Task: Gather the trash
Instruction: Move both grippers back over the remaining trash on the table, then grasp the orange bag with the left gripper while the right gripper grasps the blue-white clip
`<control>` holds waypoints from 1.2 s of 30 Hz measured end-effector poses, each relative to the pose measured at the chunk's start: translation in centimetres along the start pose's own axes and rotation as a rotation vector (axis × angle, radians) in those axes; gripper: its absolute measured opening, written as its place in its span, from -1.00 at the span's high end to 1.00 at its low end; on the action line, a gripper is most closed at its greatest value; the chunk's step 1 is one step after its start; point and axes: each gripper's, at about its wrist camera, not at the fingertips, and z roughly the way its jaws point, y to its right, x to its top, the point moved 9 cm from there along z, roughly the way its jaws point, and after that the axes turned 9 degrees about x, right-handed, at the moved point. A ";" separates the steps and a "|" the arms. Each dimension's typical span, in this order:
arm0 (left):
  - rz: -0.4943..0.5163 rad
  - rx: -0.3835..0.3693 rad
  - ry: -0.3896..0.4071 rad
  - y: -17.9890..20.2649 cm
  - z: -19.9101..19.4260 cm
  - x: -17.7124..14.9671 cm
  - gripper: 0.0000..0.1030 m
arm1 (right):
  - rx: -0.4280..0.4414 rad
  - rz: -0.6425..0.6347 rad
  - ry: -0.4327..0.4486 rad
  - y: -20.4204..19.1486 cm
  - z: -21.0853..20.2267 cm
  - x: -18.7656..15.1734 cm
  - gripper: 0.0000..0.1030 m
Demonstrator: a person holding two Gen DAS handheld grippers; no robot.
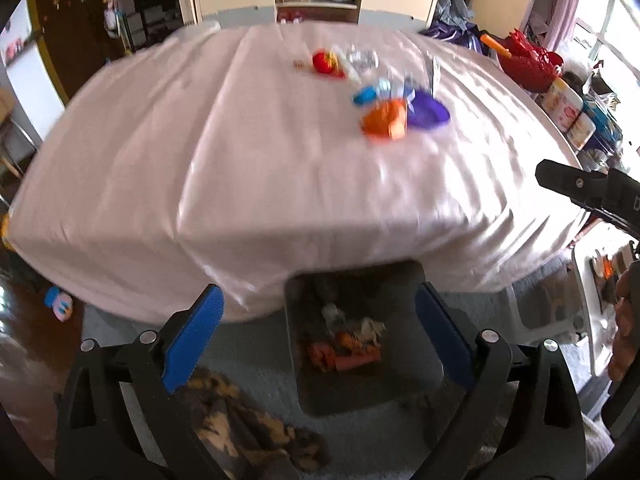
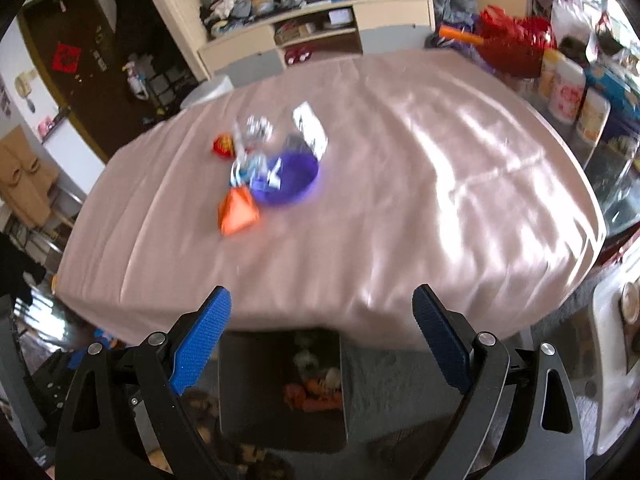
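Trash point(image 1: 384, 120) lies in a loose cluster on a table point(image 1: 200, 160) draped in a pale pink cloth, toward its far half. More trash sits on the floor in a dark square bin point(image 1: 416, 380) tucked against the table's near edge; orange and whitish scraps show at its bottom.

On the table, both views are blurred, so the count is approximate. One orange wrapper point(image 2: 237, 213) lies nearest the camera. Just beside it is one purple round piece point(image 2: 294, 182) that reads as a shallow bowl in the right wrist view and as a flat disc in the left. One small red item point(image 2: 223, 146) sits farthest back on the left side of the cluster. Between them are a few crumpled clear or silvery bits and a blue-and-white scrap. One white rectangular wrapper point(image 2: 310, 128) shows clearly only in the right wrist view, its long axis running from the purple piece away toward the far edge.

Only the left wrist view shows the right gripper's black body and part of a hand at the right edge.

Left gripper point(image 1: 318, 328) hangs above the bin with its blue pads spread wide, nothing between them. Right gripper point(image 2: 322, 334) is likewise spread wide and empty, over the table's near edge and the bin.
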 end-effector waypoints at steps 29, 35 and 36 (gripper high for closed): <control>0.046 -0.071 0.115 5.6 10.0 11.4 -0.07 | 0.115 -0.034 0.001 -3.1 11.0 9.9 -0.08; 0.045 -0.103 0.124 4.5 9.8 11.6 0.30 | 0.128 -0.039 -0.042 -3.7 13.6 9.4 0.19; 0.045 -0.098 0.126 4.2 9.8 11.6 0.30 | 0.126 -0.042 -0.048 -3.8 14.0 9.3 0.21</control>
